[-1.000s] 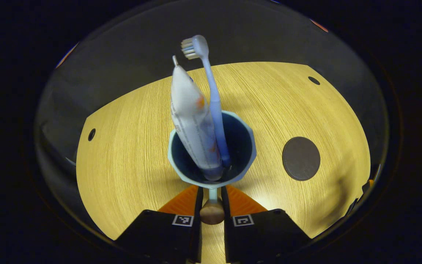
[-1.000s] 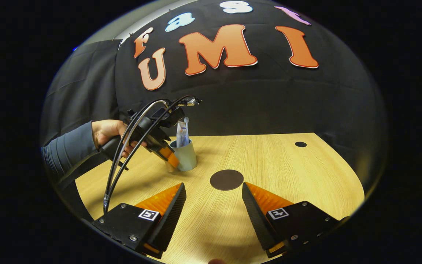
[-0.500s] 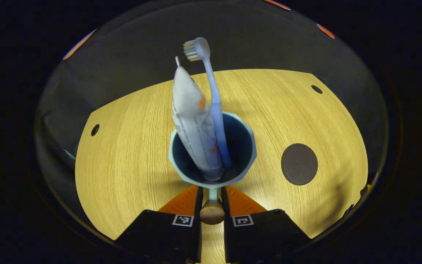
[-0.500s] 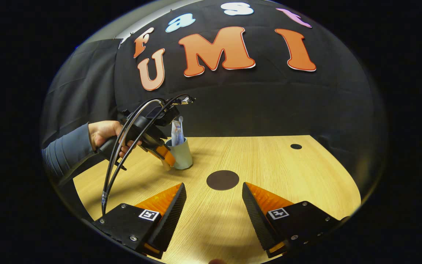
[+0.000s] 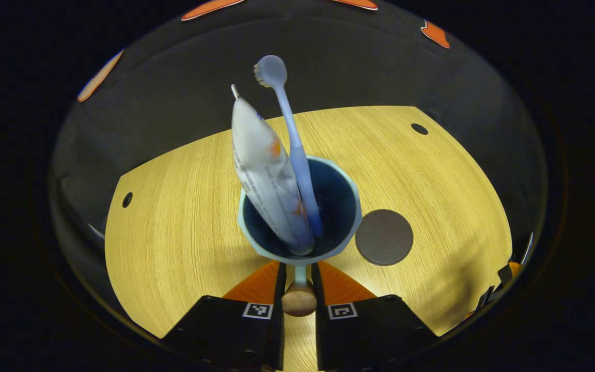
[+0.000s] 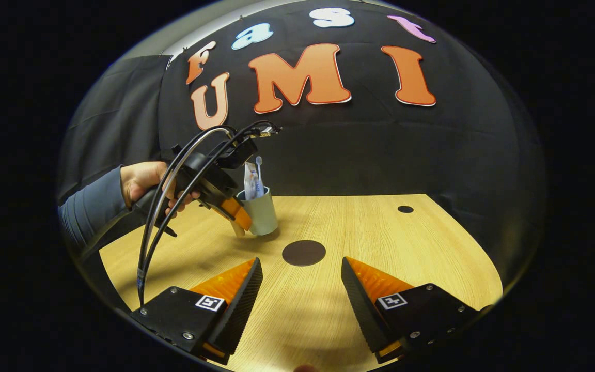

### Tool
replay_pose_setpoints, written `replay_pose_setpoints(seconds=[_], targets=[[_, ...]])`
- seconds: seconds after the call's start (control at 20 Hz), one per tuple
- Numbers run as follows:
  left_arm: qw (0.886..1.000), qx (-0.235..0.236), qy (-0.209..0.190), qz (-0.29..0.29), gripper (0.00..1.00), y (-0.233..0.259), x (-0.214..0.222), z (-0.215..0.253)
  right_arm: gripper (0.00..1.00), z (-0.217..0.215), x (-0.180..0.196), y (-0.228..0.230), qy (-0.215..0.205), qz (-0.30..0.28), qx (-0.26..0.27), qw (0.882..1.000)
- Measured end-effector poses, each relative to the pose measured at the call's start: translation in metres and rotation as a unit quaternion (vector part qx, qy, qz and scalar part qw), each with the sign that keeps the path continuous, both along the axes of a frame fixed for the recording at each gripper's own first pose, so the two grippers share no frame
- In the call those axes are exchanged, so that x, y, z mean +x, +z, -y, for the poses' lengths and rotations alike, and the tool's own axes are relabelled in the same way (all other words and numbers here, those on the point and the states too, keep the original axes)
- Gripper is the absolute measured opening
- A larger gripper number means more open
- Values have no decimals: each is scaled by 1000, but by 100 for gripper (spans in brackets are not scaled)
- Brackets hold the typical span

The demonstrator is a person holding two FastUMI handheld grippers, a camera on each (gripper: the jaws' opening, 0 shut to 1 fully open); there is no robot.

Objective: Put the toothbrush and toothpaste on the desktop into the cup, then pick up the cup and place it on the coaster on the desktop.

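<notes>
In my left gripper view the round dark brown coaster (image 5: 384, 237) now sits just right of the pale blue faceted cup (image 5: 351, 227), nearly touching its rim, where a second ago it lay well off toward the right edge. The blue toothbrush (image 5: 288, 126) and white toothpaste tube (image 5: 264, 165) lean further toward the upper left. In my right gripper view the cup (image 6: 261, 213) stands closer to the coaster (image 6: 303, 252), which has slid left in the frame.

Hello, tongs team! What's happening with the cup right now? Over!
Left tongs shut on cup handle, toothbrush and toothpaste inside. Right tongs open. Coaster beside cup, bare.
</notes>
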State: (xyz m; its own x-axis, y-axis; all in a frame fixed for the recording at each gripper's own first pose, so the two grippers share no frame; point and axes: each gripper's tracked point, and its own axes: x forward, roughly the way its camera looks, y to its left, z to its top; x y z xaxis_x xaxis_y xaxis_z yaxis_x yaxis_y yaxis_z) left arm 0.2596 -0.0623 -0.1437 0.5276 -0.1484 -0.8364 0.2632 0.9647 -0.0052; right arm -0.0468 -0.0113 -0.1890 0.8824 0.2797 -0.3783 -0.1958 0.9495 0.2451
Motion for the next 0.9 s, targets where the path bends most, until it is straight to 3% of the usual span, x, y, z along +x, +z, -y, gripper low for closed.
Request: replay_pose_setpoints(seconds=[0.6, 0.9], targets=[[998, 5, -61, -4, 24, 0, 0, 0, 92, 22, -14, -3, -25, 0, 0, 1000], [997, -1, -71, -20, 24, 8, 2, -4, 92, 37, -20, -8, -38, -5, -4, 999]])
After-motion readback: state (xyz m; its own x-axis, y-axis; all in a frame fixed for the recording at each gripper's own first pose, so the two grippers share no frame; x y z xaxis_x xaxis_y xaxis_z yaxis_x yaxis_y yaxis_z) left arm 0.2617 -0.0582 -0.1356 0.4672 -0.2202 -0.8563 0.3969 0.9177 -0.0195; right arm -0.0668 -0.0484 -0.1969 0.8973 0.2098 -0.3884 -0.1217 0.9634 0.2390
